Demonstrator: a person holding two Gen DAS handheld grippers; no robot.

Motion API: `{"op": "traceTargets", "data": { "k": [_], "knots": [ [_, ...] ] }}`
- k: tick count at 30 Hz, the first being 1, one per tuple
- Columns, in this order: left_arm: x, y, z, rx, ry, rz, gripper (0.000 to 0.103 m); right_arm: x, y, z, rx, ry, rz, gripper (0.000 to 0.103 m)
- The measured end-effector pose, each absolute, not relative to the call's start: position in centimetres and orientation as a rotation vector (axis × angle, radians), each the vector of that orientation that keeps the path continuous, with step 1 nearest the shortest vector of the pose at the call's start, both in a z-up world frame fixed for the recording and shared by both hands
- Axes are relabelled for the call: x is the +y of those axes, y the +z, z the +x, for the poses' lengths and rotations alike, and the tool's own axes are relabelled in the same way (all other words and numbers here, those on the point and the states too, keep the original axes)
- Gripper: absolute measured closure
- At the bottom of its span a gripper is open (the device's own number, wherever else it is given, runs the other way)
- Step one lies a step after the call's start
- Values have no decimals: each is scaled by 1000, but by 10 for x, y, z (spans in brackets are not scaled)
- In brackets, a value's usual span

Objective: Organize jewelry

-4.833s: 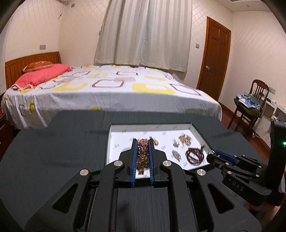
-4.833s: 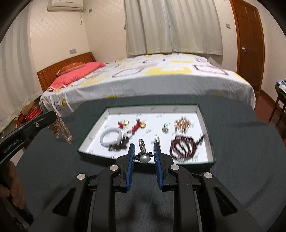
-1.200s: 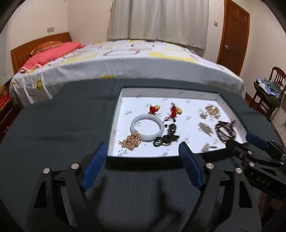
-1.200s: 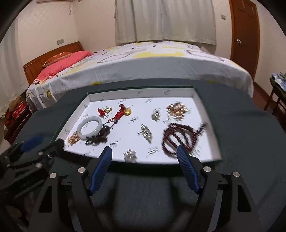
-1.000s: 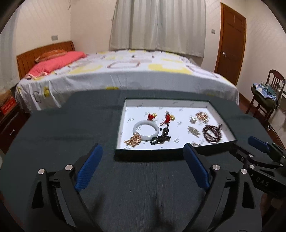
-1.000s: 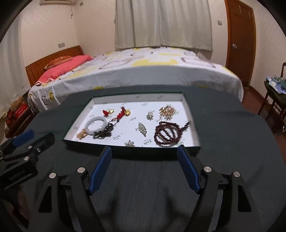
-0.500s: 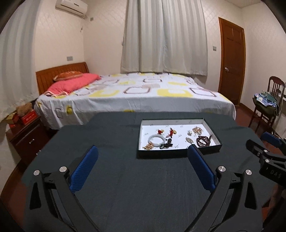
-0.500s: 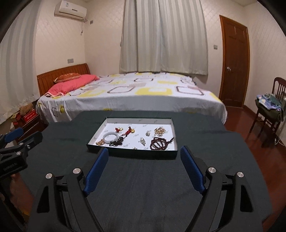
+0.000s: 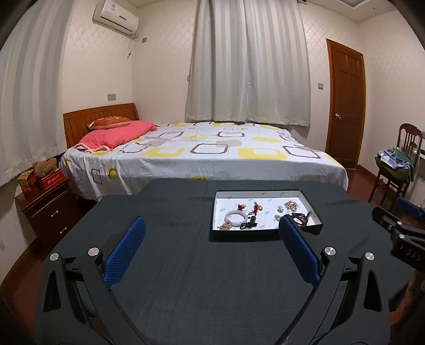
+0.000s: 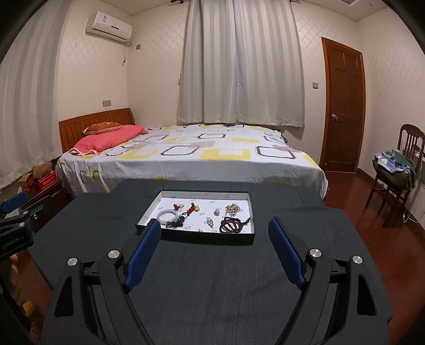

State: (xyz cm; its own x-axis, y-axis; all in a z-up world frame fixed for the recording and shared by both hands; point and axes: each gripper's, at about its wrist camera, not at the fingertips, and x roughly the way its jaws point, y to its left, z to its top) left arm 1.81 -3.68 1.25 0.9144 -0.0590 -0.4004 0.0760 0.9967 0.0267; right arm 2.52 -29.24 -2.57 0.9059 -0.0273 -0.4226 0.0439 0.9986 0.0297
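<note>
Dark cloth table (image 9: 212, 278), tray (image 10: 191, 234) at far side, jewelry (image 10: 231, 224) spread inside so pieces don't tangle. My left claw (image 9: 211, 245) and right claw (image 10: 215, 244) both wide open, empty, well back: job looks done.

Bed (image 9: 202, 154) standing behind the dark table (image 9: 186, 265), pink pillow (image 9: 114, 135) lying at its headboard; curtain (image 9: 247, 66) hanging beyond; door (image 9: 345, 106) and chair (image 9: 398, 164) standing at right; air conditioner (image 9: 115, 16) hanging high.
</note>
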Motion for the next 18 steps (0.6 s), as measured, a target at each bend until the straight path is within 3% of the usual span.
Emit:
{"op": "traceTargets", "data": {
  "k": [18],
  "knots": [
    [-34,13,16,415,-76,26,5,-288,-20,19,424,-35,36,23]
  ]
}}
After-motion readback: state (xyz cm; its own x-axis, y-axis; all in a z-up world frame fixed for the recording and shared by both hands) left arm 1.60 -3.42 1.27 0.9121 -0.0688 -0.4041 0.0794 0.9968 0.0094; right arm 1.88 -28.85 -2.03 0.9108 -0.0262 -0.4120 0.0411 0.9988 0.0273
